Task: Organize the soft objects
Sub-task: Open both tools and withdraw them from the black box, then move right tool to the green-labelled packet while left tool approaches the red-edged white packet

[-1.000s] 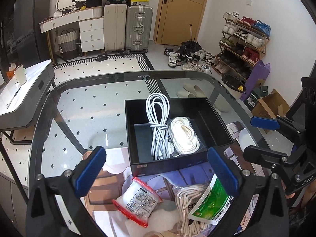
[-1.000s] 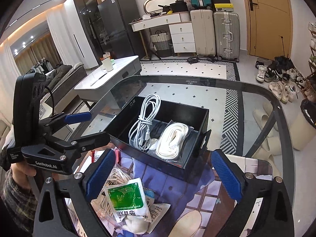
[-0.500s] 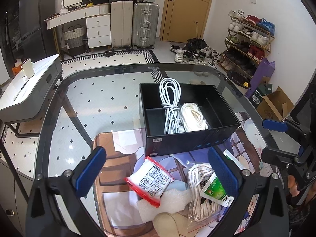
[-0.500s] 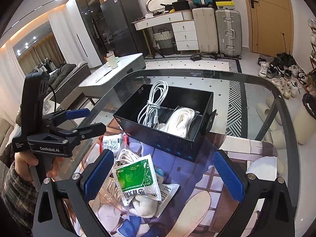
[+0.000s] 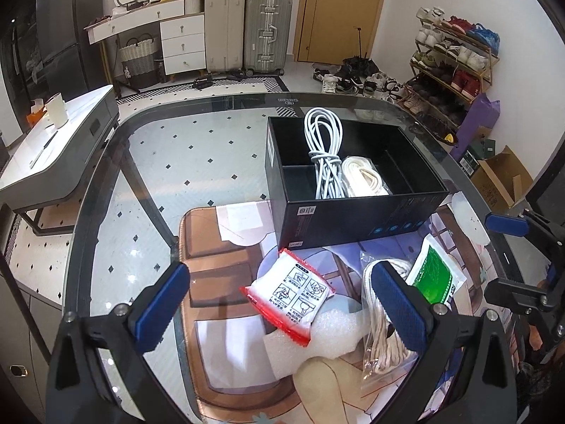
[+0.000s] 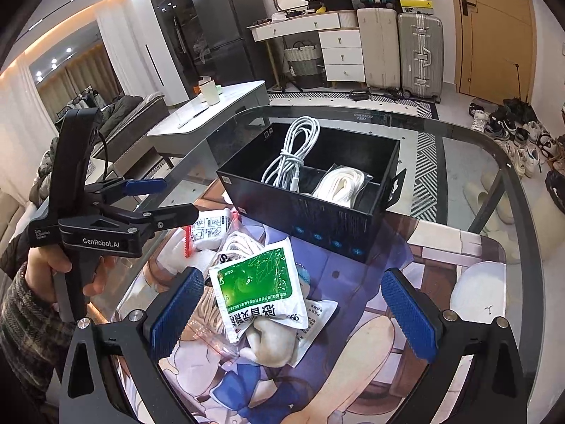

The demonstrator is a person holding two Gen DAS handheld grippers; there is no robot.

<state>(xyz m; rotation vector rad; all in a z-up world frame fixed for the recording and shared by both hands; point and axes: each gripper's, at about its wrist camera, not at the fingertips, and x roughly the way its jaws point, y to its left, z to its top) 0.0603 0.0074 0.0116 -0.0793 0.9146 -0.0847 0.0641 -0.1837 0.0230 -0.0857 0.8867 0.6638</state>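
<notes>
A black box [image 5: 367, 212] [image 6: 317, 233] on the glass table holds a white cable [image 5: 323, 148] [image 6: 289, 155] and a white rope bundle [image 5: 365, 176] [image 6: 340, 182]. In front of it on the printed mat lie a red-edged white packet [image 5: 291, 295] [image 6: 208, 228], a bagged rope [image 5: 378, 332] [image 6: 236, 243], a green packet [image 5: 434, 275] [image 6: 257, 282] and white foam [image 5: 317, 339]. My left gripper [image 5: 279, 305] is open and empty above the red-edged packet. My right gripper [image 6: 293, 312] is open and empty above the green packet.
The printed mat [image 5: 226, 275] [image 6: 459, 247] covers the near part of the glass table [image 5: 169, 162] [image 6: 459, 141]. A low white side table [image 5: 56, 148] stands to the left. Suitcases, a dresser and a shoe rack [image 5: 455, 63] stand further off.
Both grippers have drawn back and up from the box, so the loose packets and bagged rope now lie between the fingers. Nothing on the table has moved.
</notes>
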